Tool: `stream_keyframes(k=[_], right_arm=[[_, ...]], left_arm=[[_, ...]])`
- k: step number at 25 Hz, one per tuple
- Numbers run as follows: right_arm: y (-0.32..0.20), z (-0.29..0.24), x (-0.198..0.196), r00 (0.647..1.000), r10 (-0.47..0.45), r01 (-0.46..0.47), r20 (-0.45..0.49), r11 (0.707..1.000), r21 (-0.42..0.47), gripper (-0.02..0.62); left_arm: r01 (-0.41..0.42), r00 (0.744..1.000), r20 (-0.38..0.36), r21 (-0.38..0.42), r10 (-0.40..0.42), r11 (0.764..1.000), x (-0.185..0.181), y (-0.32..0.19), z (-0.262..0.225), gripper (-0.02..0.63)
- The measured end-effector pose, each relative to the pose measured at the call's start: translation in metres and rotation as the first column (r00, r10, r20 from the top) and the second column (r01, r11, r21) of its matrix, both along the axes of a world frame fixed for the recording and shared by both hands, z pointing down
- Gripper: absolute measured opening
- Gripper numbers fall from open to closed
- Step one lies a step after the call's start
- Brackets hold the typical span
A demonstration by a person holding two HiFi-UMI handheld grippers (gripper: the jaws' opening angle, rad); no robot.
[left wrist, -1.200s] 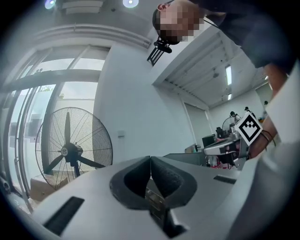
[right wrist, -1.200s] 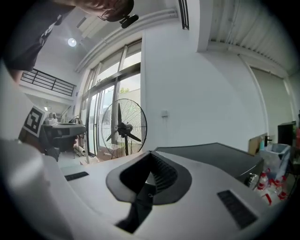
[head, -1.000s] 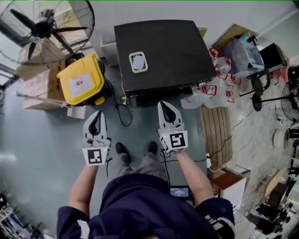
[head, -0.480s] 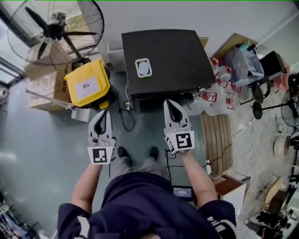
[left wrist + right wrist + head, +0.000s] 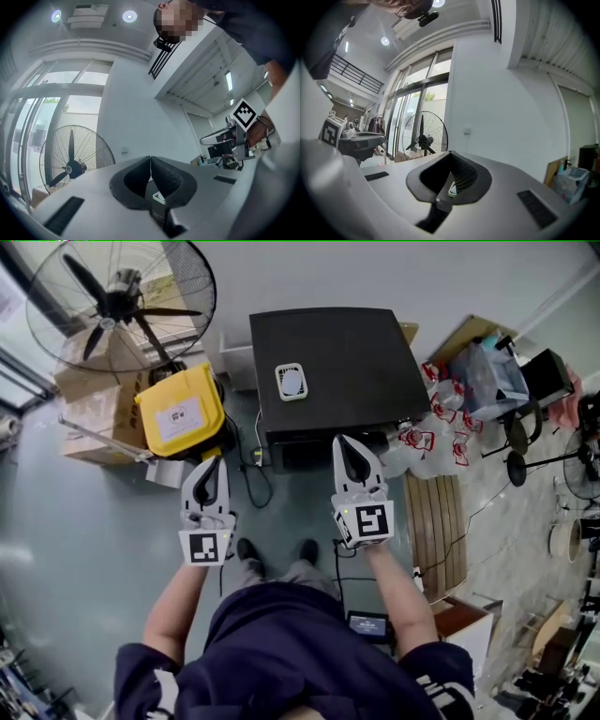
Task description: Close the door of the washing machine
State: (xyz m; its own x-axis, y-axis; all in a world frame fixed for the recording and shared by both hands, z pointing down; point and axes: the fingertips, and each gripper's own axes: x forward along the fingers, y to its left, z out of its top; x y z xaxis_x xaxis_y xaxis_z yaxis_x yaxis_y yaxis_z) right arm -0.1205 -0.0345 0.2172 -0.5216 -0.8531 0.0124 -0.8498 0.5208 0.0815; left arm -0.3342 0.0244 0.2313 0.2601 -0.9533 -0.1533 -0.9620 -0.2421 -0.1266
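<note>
Grey floor [image 5: 84, 521] spreads below, with a standing fan [image 5: 122, 301] and a yellow bin [image 5: 180, 413] at far left. Left tool [image 5: 212, 467] hangs with jaws together, empty. Black washing machine [image 5: 337, 362] stands by the wall, its door hidden from above. Right tool [image 5: 351, 448], jaws likewise together and empty, hovers near its front edge.

Daylight from the tall windows [image 5: 61, 98] behind the fan [image 5: 70, 164] washes them pale, two ceiling spots [image 5: 129, 16] above it glare, and both gripper views bend and darken toward round black edges (the head view is evenly lit and sharp).
</note>
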Motion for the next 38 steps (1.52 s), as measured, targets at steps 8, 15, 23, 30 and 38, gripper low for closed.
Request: stream_keyframes(k=[8,15,23,30,38], right_arm=[[-0.009,0.0,0.011,0.999,0.028,-0.028,-0.019,1.0,-0.001,0.02],[-0.011,-0.002,0.013,0.999,0.034,-0.034,-0.036,0.999,-0.006,0.02],[-0.01,-0.005,0.013,0.998,0.038,-0.038,-0.047,0.999,0.003,0.018],[-0.01,-0.009,0.013,0.998,0.038,-0.037,-0.056,0.999,0.007,0.018],[-0.009,-0.009,0.01,0.998,0.039,-0.039,-0.052,0.999,0.006,0.018]], left_arm=[[0.022,1.0,0.008,0.006,-0.022,1.0,-0.01,-0.003,-0.004,0.025],[0.031,0.999,0.007,0.016,-0.031,0.999,-0.014,-0.003,-0.008,0.025],[0.034,0.999,0.005,0.016,-0.034,0.999,-0.014,0.0,-0.007,0.025],[0.039,0.999,0.007,0.027,-0.039,0.999,-0.016,0.001,-0.011,0.025],[0.037,0.999,-0.001,0.028,-0.037,0.999,-0.016,0.002,-0.01,0.025]])
